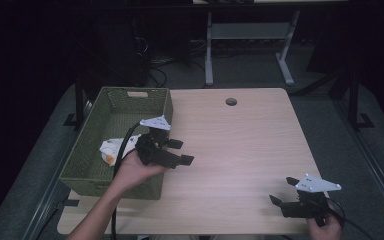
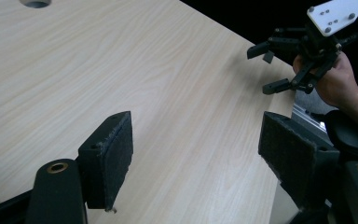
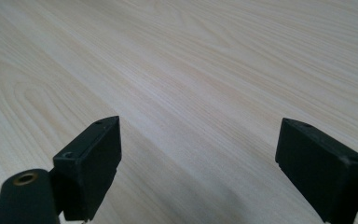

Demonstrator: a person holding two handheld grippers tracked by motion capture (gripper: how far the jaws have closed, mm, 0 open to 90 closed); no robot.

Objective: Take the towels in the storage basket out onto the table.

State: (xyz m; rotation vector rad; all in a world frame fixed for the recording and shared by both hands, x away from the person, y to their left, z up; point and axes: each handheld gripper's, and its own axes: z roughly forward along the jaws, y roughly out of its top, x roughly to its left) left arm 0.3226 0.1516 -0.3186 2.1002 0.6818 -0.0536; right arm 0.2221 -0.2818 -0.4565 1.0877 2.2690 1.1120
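**Two open grippers over a bare wooden table**

Two grippers are held above the light wood table (image 1: 240, 145), both with jaws spread wide and nothing between them. The left gripper (image 1: 182, 151) sits left of centre in the high view, just beside the right wall of a green woven basket (image 1: 87, 160), its jaws pointing toward the middle of the frame. The left hand (image 1: 135, 170) grips it from below, and a black cable (image 1: 122, 145) trails back over the basket. Inside the basket lies a crumpled white object with an orange patch (image 1: 111, 149); what it is cannot be told. The right gripper (image 1: 285, 192) hovers at the lower right, near the table's front edge, and shows again at the upper right of the left gripper view (image 2: 272, 67). A round hole (image 1: 231, 102) marks the table's far side, upper centre.
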